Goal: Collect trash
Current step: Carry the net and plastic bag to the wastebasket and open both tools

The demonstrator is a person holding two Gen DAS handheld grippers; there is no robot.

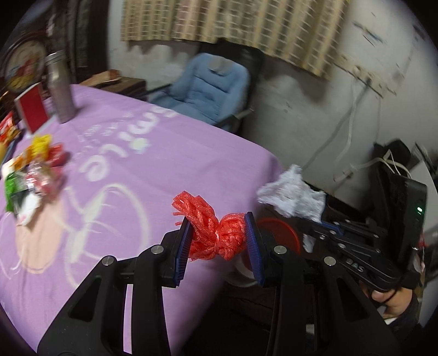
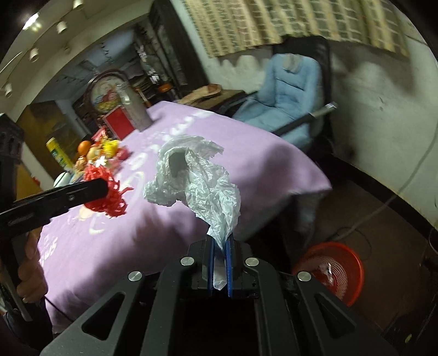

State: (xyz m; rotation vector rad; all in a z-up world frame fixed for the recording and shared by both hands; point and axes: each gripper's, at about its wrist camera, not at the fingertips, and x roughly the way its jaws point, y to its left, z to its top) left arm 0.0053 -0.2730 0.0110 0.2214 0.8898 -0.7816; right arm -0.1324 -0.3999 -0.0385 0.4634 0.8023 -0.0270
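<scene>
Left wrist view shows the left gripper (image 1: 218, 238) clamped on a red mesh wad (image 1: 216, 235) over the purple-clothed table's (image 1: 153, 164) edge, while beside that table the right gripper (image 2: 220, 260) pinches a crumpled white plastic bag (image 2: 197, 175) above a red basket (image 2: 332, 271).

Dim indoor light, ceiling spotlights (image 2: 34, 22) glaring, motion blur, fisheye-bent dark edges, background perhaps defocused
</scene>
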